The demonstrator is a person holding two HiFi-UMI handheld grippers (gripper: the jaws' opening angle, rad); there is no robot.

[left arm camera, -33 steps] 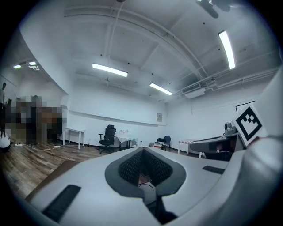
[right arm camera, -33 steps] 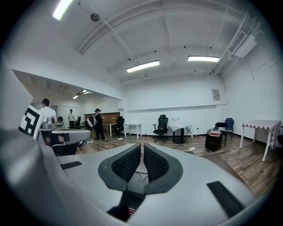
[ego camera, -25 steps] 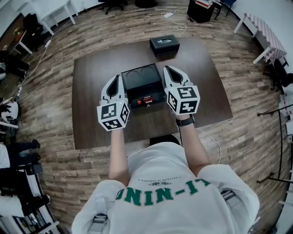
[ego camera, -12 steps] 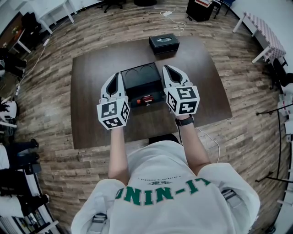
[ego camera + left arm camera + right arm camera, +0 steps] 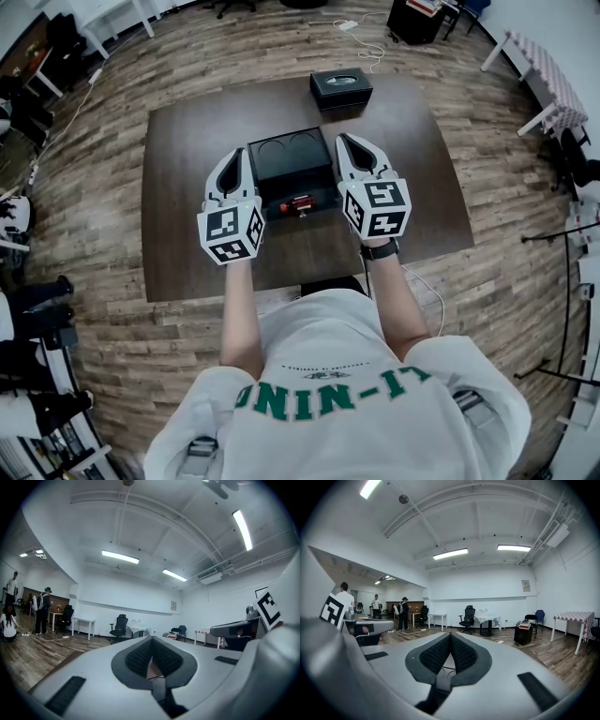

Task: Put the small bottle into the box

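The left gripper (image 5: 238, 157) and the right gripper (image 5: 344, 141) are both pressed together and hold nothing. They hover on each side of the black box (image 5: 274, 167). The small bottle (image 5: 300, 203) is red and seems to lie in the near part of the box. So the job looks about done, and next the grippers only need to lift away. The bottle's label is too small to read. The green letters on the shirt (image 5: 328, 394) are upside down.

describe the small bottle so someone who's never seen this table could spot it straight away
On the dark brown table, find the open black box at the centre, not the smaller black box at the far edge. The small bottle lies on its side at the open box's near end, the only red thing among black neighbours.
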